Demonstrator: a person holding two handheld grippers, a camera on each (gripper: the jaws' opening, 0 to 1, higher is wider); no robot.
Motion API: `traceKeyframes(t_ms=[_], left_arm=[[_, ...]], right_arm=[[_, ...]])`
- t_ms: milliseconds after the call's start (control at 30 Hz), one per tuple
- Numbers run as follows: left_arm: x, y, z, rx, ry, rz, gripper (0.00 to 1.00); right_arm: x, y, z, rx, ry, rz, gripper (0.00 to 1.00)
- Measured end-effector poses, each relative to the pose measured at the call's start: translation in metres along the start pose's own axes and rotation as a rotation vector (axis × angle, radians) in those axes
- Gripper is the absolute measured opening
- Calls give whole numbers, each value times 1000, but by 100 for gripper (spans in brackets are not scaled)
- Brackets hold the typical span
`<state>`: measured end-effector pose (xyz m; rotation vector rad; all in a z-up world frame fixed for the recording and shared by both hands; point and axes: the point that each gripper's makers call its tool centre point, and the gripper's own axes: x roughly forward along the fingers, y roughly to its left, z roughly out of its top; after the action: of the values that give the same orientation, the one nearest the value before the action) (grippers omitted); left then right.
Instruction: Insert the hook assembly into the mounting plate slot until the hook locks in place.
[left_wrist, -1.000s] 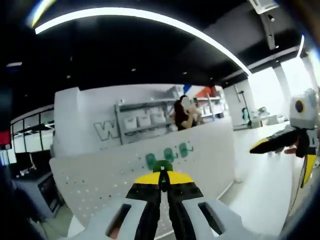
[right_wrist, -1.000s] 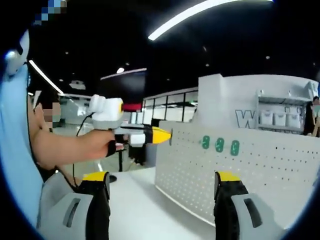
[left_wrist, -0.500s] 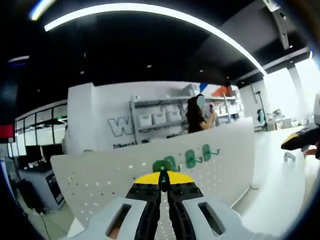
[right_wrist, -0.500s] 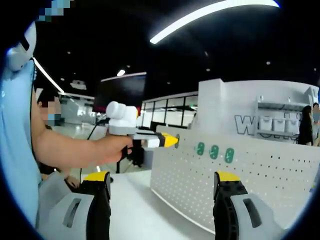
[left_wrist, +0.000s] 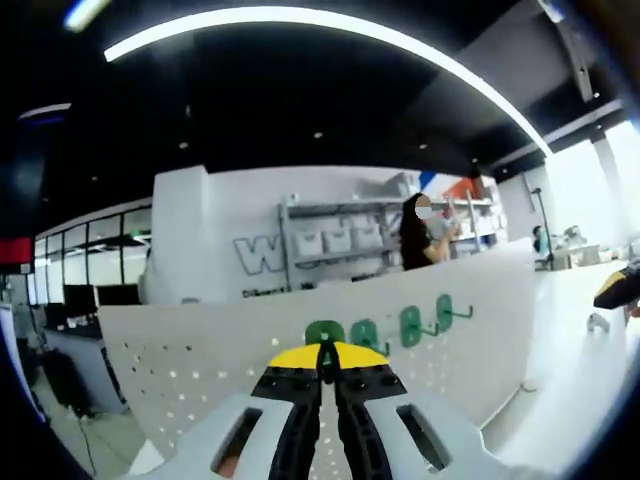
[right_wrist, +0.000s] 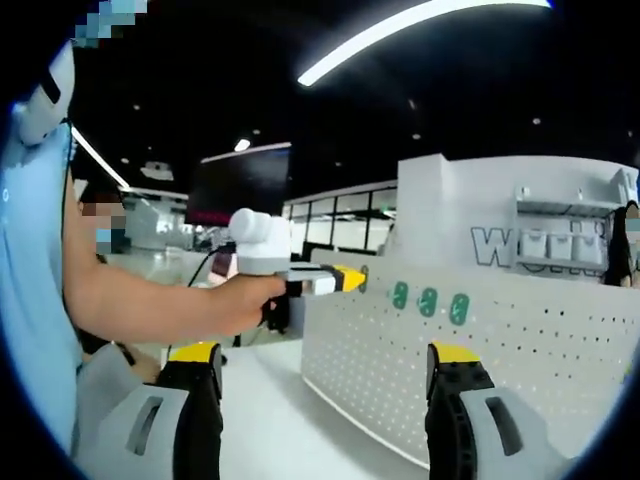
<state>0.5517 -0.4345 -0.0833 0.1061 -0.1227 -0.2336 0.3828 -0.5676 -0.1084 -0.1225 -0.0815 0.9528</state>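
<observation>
Left gripper view: your left gripper (left_wrist: 326, 362) has its jaws pressed together, yellow tips meeting on a small green hook piece (left_wrist: 325, 333) right at the tips. I can't tell if the hook is actually pinched or just sits behind the tips. Just past it stands the white perforated mounting plate (left_wrist: 200, 350), upright on the white worktop (left_wrist: 590, 370). Three more green hooks (left_wrist: 405, 325) sit in a row on the plate's upper part, to the right of the tips; the two rightmost show prongs sticking out.

Right gripper view: your right gripper (right_wrist: 325, 375) is spread wide, nothing between the jaws, held well back from the plate (right_wrist: 500, 350). Your left gripper (right_wrist: 345, 279) comes in from the left, your hand (right_wrist: 245, 300) around it, its yellow tip at the plate's upper left edge, just beside the row of green hooks (right_wrist: 428, 301). A shelf unit (left_wrist: 345, 235) stands behind the plate, with a person (left_wrist: 418, 232) beside it.
</observation>
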Motion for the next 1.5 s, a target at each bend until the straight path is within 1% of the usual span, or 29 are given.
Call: traceKeyframes(t_ms=[133, 200, 333, 500, 600, 800, 933, 1267, 1433, 1500], left_arm=[[6, 6, -2, -5, -7, 31, 4], [8, 7, -4, -21, -7, 42, 4], [12, 8, -11, -32, 0, 59, 4], [16, 9, -12, -47, -7, 79, 4], [18, 8, -12, -44, -12, 86, 4], [23, 9, -13, -36, -12, 105, 4], [24, 10, -11, -30, -20, 118, 4], [28, 12, -17, -12, -3, 139, 4], [31, 11, -16, 9, 0, 149, 4], [32, 12, -18, 32, 14, 159, 4]], right_arm=[[4, -1, 0, 0, 0, 12, 85], [5, -3, -2, 2, 0, 13, 85], [8, -6, -7, 7, 11, 21, 84], [8, -8, -8, 3, 14, 23, 84], [6, -13, -10, -6, 19, 11, 84], [4, -19, -12, 4, 19, 7, 84], [2, -22, -10, 21, 1, 5, 84], [-4, -27, -12, 24, -2, -3, 84], [-5, -28, -13, 32, -2, 0, 84], [-5, -29, -11, 30, -7, -1, 84]])
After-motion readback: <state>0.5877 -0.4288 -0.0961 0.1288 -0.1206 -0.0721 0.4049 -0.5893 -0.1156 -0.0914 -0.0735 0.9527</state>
